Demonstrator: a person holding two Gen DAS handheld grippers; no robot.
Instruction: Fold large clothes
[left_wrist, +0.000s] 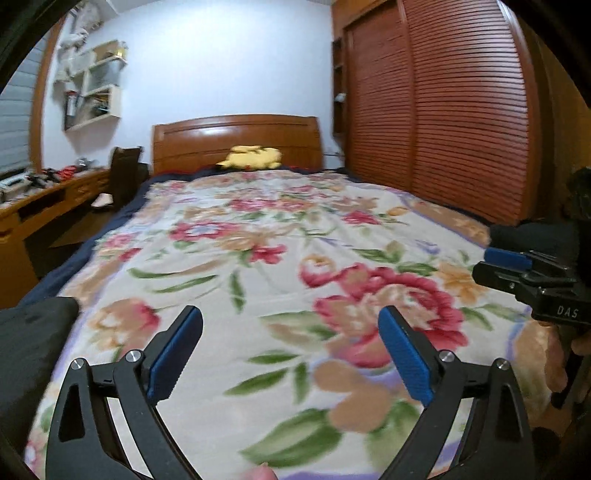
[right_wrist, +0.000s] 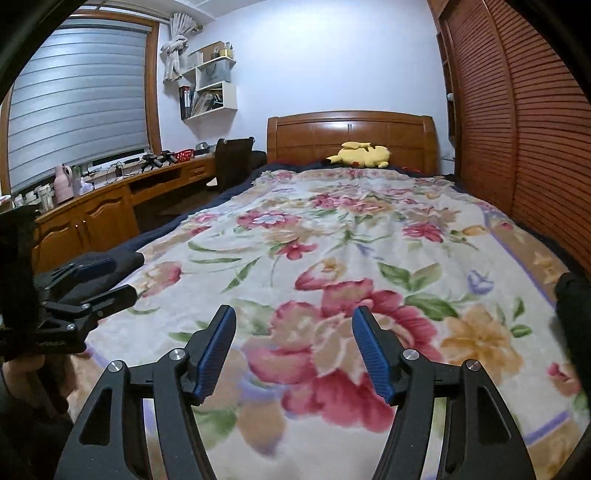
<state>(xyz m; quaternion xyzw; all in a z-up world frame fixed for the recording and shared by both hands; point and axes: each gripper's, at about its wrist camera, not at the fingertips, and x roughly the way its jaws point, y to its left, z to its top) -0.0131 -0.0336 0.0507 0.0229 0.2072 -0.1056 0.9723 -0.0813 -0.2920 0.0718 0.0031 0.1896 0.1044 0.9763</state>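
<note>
Both grippers hover over the floral blanket, left gripper spread wide, right gripper also wide, nothing held. Dark garment at blanket's left edge.

The bed is covered by a floral blanket, spread flat nearly edge to edge; a dark blue sheet is exposed along the left edge. A yellow plush is laid at the head edge, against the headboard. Dark cloth is seen at the near-left corner.
</note>
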